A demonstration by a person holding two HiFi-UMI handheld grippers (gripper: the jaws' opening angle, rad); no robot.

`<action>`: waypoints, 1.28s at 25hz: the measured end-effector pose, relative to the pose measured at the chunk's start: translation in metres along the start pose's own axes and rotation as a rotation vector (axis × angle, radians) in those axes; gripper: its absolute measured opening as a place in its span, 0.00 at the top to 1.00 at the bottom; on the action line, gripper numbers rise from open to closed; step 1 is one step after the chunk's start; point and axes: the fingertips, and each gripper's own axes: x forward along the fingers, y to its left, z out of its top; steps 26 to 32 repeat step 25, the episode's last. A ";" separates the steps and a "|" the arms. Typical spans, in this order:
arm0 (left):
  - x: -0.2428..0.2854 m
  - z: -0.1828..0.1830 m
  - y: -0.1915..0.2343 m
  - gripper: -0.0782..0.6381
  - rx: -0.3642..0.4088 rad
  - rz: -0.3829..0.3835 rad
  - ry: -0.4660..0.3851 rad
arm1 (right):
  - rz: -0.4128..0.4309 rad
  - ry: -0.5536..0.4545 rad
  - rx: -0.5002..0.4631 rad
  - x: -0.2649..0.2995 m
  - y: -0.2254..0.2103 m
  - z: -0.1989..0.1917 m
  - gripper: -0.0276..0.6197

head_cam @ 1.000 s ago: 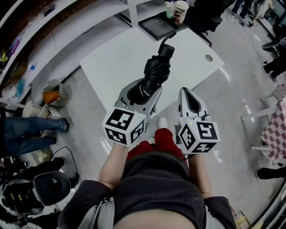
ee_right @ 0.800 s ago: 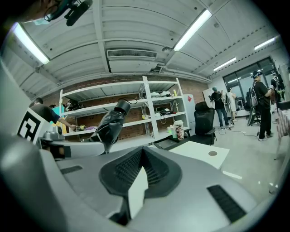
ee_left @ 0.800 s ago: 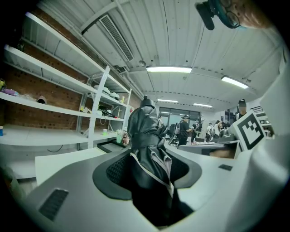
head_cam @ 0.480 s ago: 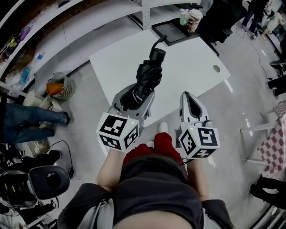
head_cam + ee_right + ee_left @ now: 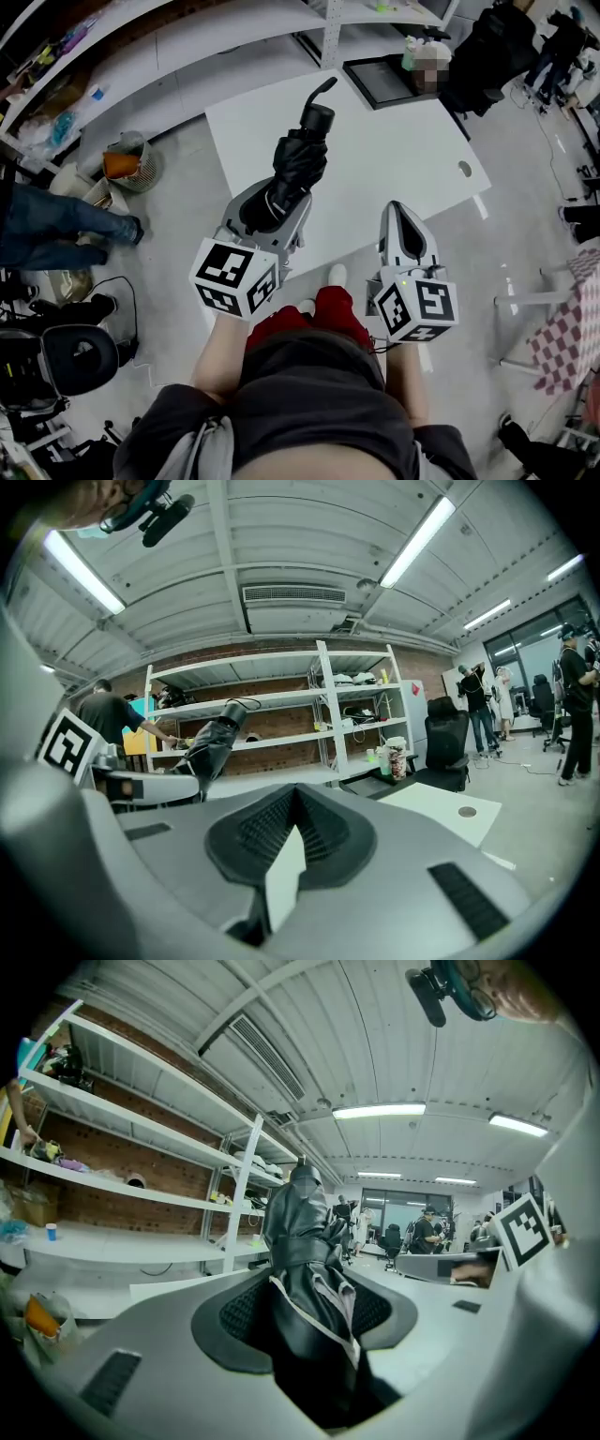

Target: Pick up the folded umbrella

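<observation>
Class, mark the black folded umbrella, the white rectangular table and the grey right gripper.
Black folded umbrella (image 5: 299, 165): head view, on its bunched canopy.
White rectangular table (image 5: 394, 152): head view, on its bare top.
Grey right gripper (image 5: 401, 209): head view, between its closed jaw tips.

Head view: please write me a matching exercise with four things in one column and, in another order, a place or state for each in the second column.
Things:
1. umbrella
2. right gripper
3. table
4. waste bin

Places or states:
A. on the floor, left of the table
B. clamped in the left gripper
C. white top with a round hole
D. jaws together, nothing between them

Pairs: 1-B, 2-D, 3-C, 4-A
</observation>
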 end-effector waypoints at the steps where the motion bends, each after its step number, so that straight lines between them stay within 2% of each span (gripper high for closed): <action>1: -0.002 0.001 0.002 0.59 0.000 0.007 -0.003 | 0.010 0.001 -0.002 0.001 0.003 0.000 0.93; 20: -0.033 -0.001 0.029 0.59 0.007 0.111 -0.004 | 0.124 0.005 -0.012 0.014 0.042 -0.002 0.93; 32: -0.036 -0.001 0.037 0.59 -0.001 0.126 0.002 | 0.140 0.014 -0.017 0.019 0.049 -0.002 0.93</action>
